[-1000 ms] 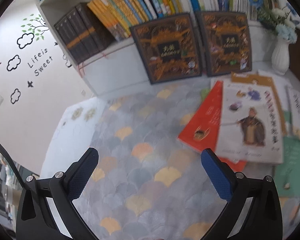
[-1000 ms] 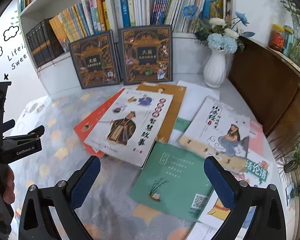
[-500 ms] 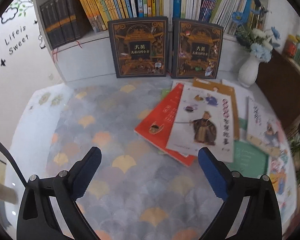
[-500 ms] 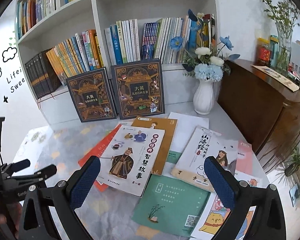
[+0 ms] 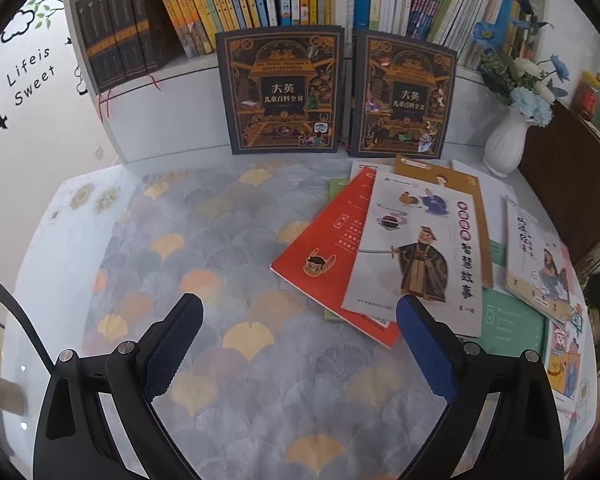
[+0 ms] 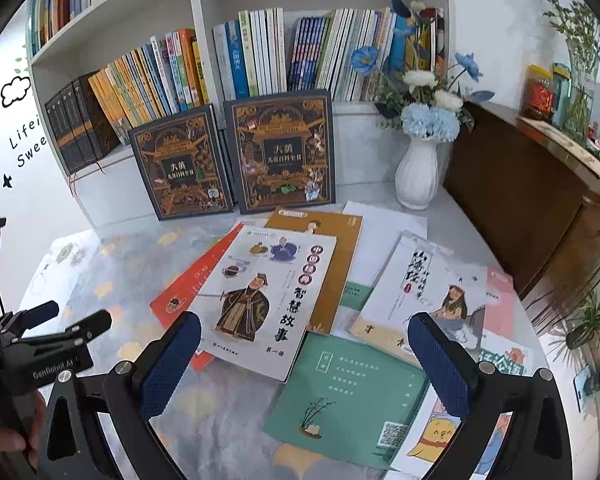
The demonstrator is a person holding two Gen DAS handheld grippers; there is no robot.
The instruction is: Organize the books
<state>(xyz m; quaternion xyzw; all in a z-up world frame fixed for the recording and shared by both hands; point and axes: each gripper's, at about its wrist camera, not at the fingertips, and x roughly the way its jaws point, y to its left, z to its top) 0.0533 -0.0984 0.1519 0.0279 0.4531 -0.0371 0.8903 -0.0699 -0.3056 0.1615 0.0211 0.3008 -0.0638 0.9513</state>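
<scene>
Hovering over the worktop [image 5: 228,264], the left gripper [image 5: 300,320] and right gripper [image 6: 304,344] both hang with jaws released, empty; scattered books [image 6: 260,300] lie at two o'clock of the left gripper.

Both wrist views look down from above the table [image 5: 80,240] toward the bookshelf [image 6: 204,0], sharing the books.
</scene>
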